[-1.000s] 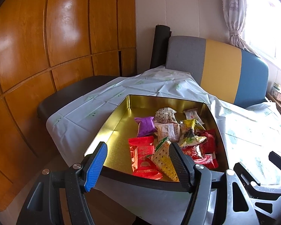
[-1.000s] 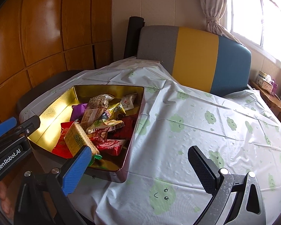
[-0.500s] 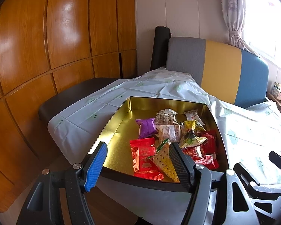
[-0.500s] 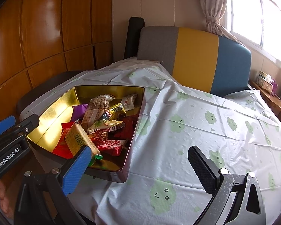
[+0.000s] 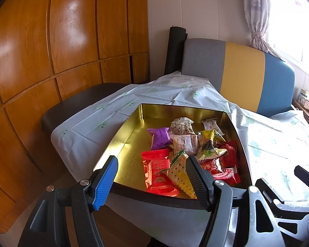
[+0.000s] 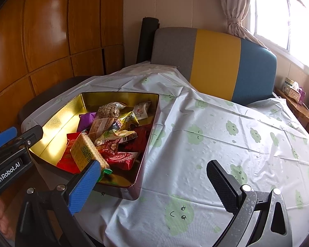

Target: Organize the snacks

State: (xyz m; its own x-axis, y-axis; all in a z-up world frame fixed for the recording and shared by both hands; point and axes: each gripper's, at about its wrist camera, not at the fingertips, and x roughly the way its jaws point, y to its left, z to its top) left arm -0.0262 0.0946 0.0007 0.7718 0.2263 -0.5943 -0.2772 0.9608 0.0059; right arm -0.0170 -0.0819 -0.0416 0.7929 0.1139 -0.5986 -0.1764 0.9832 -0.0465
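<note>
A gold tin tray [image 5: 125, 142] [image 6: 57, 115] sits at the table's near left corner, holding several wrapped snacks: a purple packet [image 5: 160, 138], red packets [image 5: 158, 170], a yellow cracker pack [image 6: 86, 152] and a yellow-green packet [image 6: 126, 120]. My left gripper [image 5: 152, 183] is open and empty, just in front of the tray's near rim. My right gripper [image 6: 154, 187] is open and empty, low over the table's front edge, right of the tray. The left gripper also shows at the left of the right wrist view [image 6: 8, 142].
The table wears a white cloth with green cloud faces [image 6: 226, 144]. A grey, yellow and blue sofa back [image 6: 214, 61] stands behind it. Wooden wall panels [image 5: 51, 61] lie left, with a dark seat [image 5: 78, 105] below. A tissue box [image 6: 292, 88] sits on the right ledge.
Both views have drawn back and risen slightly from the tray. Both grippers stay open and nothing in the tray has moved.
</note>
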